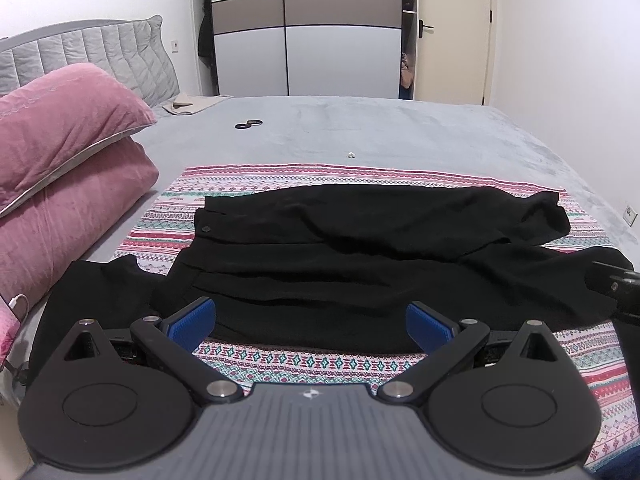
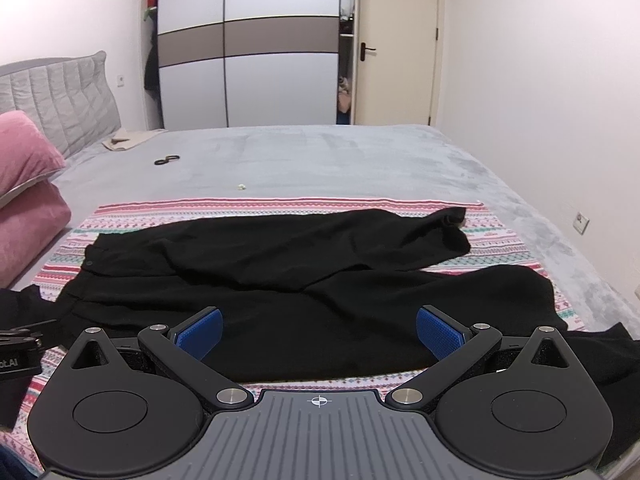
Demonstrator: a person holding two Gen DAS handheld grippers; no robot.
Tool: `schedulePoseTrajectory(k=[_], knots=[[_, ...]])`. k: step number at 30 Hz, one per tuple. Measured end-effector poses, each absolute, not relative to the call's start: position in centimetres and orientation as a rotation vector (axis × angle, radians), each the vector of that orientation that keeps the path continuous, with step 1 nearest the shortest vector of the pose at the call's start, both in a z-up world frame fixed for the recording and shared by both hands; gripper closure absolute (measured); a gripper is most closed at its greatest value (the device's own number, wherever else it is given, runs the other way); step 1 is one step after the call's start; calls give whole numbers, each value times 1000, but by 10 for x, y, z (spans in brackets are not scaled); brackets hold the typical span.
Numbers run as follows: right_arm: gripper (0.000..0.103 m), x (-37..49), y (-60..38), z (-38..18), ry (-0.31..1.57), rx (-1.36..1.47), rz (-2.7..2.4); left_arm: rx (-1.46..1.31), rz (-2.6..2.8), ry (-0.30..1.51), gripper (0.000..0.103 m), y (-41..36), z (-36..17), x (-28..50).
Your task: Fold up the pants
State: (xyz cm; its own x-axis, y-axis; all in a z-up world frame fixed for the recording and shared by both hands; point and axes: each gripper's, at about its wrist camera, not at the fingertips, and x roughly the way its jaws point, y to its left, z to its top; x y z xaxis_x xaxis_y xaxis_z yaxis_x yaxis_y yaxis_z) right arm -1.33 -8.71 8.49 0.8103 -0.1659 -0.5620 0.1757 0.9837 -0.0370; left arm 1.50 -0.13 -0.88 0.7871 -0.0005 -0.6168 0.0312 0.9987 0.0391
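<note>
The pair of black fabric pants [image 1: 360, 248] lies crosswise on a pink patterned cloth [image 1: 304, 356] — waistband left, legs right. The left gripper [image 1: 310, 322] and the right gripper [image 2: 319, 330] both gape, empty, just before its near edge.

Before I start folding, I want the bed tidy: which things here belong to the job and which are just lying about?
Job: black pants; patterned cloth under them; left gripper and right gripper, jaws open.

Lying about: pink pillows; black rings; beige cloth; small white scrap.
</note>
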Motion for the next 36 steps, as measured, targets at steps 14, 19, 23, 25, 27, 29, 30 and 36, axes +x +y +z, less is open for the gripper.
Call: schedulePoseTrajectory(k=[14,19,23,25,27,29,30,36], knots=[[0,-4,-70,84,594,-19,-175,34,-20,663,0,3,-10,22],[0,0,-69,83,603,-27,-184,28,-35,668,0,4,-11,27],[0,4,-67,82,600,-44,-197,9,-46,675,0,5,-12,34],[0,8,-67,80,601,-49,-199,3,-49,678,0,6,-14,39],[0,12,-69,78,603,-53,-200,0,-44,682,0,6,-16,44],[0,17,-72,75,604,-58,-204,-1,-42,688,0,6,-19,50],[0,19,-74,73,604,-60,-208,-3,-39,691,0,6,-21,53],[0,50,-90,54,628,-82,-233,-21,-26,732,0,10,-38,85]])
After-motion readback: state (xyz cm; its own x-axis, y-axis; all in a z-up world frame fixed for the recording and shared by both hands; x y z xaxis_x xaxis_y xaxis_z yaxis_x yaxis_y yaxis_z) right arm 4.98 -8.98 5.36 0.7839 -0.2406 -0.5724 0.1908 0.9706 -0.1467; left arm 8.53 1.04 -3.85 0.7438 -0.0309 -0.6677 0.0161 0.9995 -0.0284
